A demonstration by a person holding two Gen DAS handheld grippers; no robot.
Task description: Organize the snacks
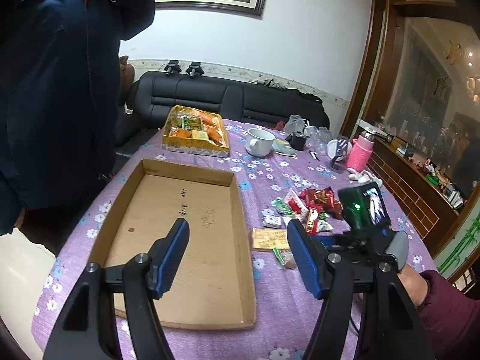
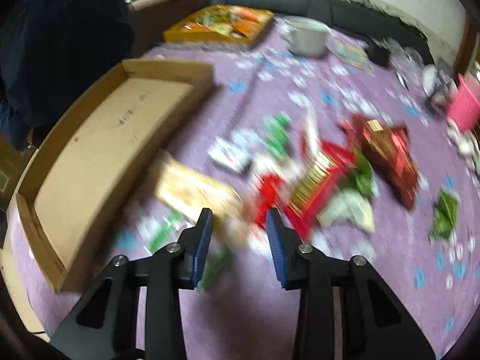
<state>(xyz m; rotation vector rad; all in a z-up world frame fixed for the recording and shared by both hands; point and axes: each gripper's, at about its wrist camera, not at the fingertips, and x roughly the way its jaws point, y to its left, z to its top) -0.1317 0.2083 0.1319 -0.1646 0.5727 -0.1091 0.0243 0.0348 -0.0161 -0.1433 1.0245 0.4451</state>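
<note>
Purple floral tablecloth (image 1: 270, 285) holds loose snacks (image 2: 312, 180) right of your empty cardboard tray (image 1: 192, 315); both grippers, left gripper (image 1: 238, 237) and right gripper (image 2: 238, 219), gape empty, so centre one packet before squeezing.

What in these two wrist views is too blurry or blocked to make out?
- Right wrist view: motion blur smears the loose snacks; labels unreadable, and whether anything sits between the right gripper pads.
- Left wrist view: the right gripper hides part of the snack pile.
- Left wrist view: writing inside the cardboard tray is too small.
- Left wrist view: yellow box contents too far away.
</note>
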